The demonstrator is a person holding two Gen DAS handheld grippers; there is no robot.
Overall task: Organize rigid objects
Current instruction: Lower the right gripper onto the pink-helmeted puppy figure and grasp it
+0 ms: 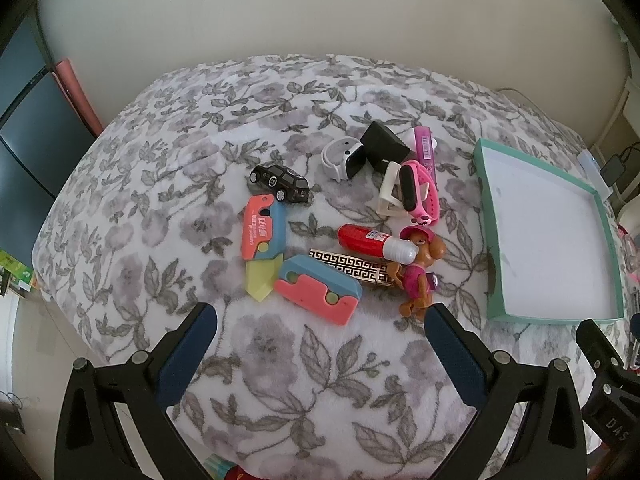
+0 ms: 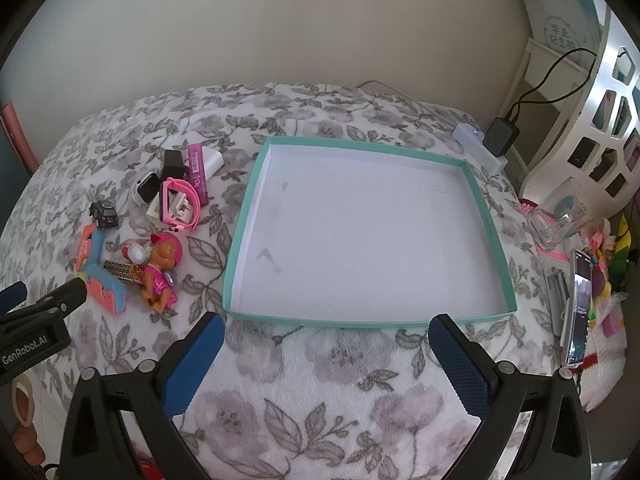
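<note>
A heap of small toys lies on the floral blanket [image 1: 312, 380]. It holds a black toy car [image 1: 282, 186], a pink-and-blue toy knife [image 1: 262, 236] with a yellow blade, a second pink-and-blue case [image 1: 320, 290], a red tube [image 1: 368, 240], a gold patterned bar [image 1: 348, 268], a brown puppy figure [image 1: 418, 276], a pink watch [image 1: 418, 192], a white watch [image 1: 344, 158] and a black box [image 1: 384, 146]. My left gripper [image 1: 320, 314] is open, just short of the heap, holding nothing. An empty teal tray [image 2: 360, 149] lies to the right of the heap. My right gripper [image 2: 326, 322] is open at the tray's near rim.
A phone [image 2: 578, 304], a clear tape dispenser [image 2: 560, 220] and small clutter lie right of the tray. A white power strip [image 2: 480, 148] with a black charger [image 2: 500, 136] sits at the back right by a white shelf [image 2: 600, 120]. A dark cabinet [image 1: 24, 140] stands far left.
</note>
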